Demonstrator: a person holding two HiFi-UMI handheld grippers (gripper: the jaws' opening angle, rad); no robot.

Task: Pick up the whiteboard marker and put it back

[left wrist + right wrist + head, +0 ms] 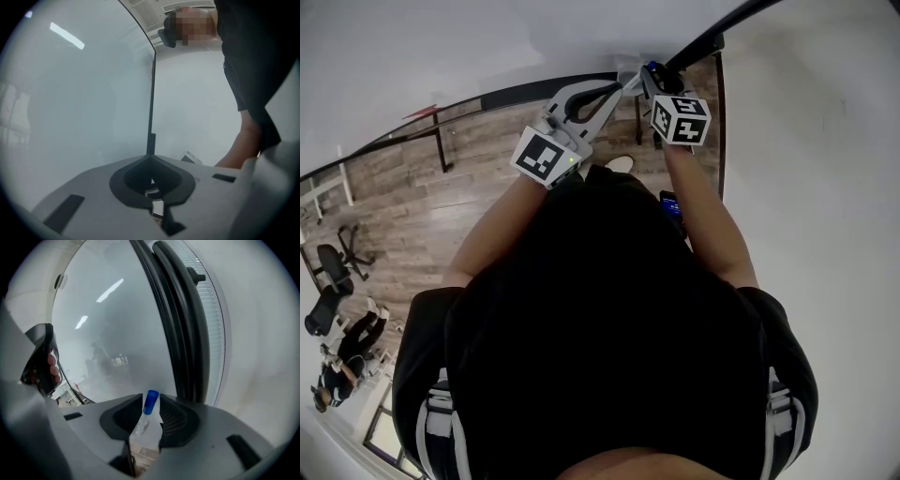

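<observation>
Between right tongs [151, 398], blue-capped marker [143, 423]

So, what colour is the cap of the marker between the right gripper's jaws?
Blue. The marker cap shows best in the right gripper view.

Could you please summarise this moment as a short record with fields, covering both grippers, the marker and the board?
Left gripper: jaws together, nothing between them
Right gripper: jaws apart
Marker: blue cap, standing between the right jaws, apparently not clamped
Whiteboard: glossy white, right in front of both grippers
Black frame: runs along the board's edge, just past the right jaws
</observation>
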